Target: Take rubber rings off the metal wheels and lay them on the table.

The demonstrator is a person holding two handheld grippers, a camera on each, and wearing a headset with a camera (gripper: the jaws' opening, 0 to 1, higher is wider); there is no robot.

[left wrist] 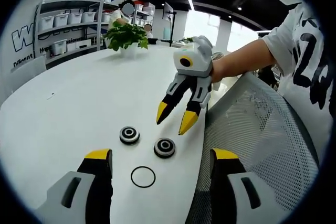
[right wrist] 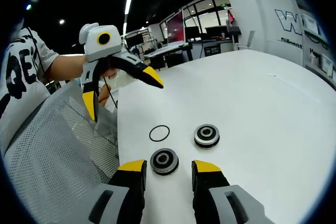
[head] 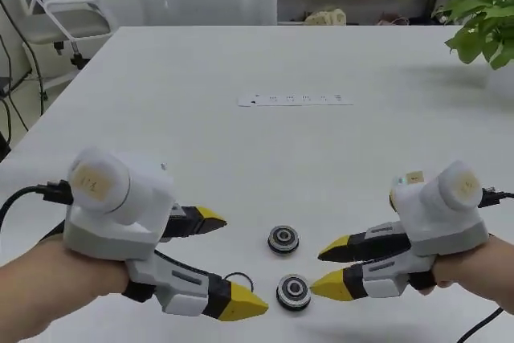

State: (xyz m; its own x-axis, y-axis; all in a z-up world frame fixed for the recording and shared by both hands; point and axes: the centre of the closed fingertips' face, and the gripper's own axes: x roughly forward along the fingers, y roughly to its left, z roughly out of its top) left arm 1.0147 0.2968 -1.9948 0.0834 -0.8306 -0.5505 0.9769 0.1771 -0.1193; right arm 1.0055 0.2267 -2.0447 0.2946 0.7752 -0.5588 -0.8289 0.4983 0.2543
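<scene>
Holding nothing, our right gripper (right wrist: pixel 169 167) has its yellow-tipped jaws partly apart. Just in front of the gap stands the nearer small round metal wheel with a dark hub (right wrist: pixel 164 161), not touched by either tip. Our left gripper (head: pixel 229 259) is spread much wider and is empty too; in the head view its lower jaw partly covers the thin black rubber ring (head: pixel 239 279). This ring lies flat on the white table (head: pixel 241 62), just beside the nearer wheel. The second metal wheel of the same kind (head: pixel 283 239) stands a little farther from us, between the two grippers and apart from both.

We judge that one ring is already off and laid down, so the step in hand is the approach to the next wheel. Which wheel carries its ring we cannot tell; the rims are too small to read. The next move, in our opinion, calls for one gripper to pin the wheel on the table. The other must catch the rubber edge with one fine tip and peel it outward, without letting the wheel roll away.
</scene>
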